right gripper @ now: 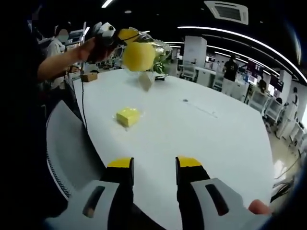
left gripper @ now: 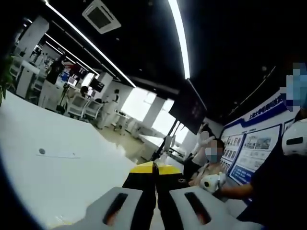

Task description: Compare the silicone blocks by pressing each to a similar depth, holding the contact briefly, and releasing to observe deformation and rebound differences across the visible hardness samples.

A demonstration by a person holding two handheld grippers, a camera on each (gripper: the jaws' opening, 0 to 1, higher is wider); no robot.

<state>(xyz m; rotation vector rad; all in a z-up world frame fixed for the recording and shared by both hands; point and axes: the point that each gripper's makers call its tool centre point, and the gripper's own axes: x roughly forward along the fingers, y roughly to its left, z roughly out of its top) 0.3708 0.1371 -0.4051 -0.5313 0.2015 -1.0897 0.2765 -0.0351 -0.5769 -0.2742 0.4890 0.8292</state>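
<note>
A: Starting with the left gripper view, what is the left gripper (left gripper: pixel 155 167) doing?

B: Its yellow-tipped jaws are pressing flat together with no gap and nothing between them. It is pointing out over the white table (left gripper: pixel 53 167) toward the office beyond, where a seated person (left gripper: pixel 211 165) is waiting.

A: And in the right gripper view?

B: The right gripper (right gripper: pixel 154 165) is hovering above the same table with its jaws standing well apart, holding nothing. A small yellow silicone block (right gripper: pixel 128 116) is lying flat on the tabletop ahead of the jaws, a little to the left, near the table's edge. Farther back, the other gripper is coming in at upper left, carried by a hand (right gripper: pixel 93 47), with a rounder yellow piece (right gripper: pixel 138 55) just at its tips; I cannot tell whether it is gripping that piece or passing in front of it.

A: How is the block likely to handle?

B: I'm judging it light, soft and springy, probably a bit grippy. It should be squeezed across its two opposite side faces, squarely, or pressed on its flat top, so it is not skidding away.
</note>
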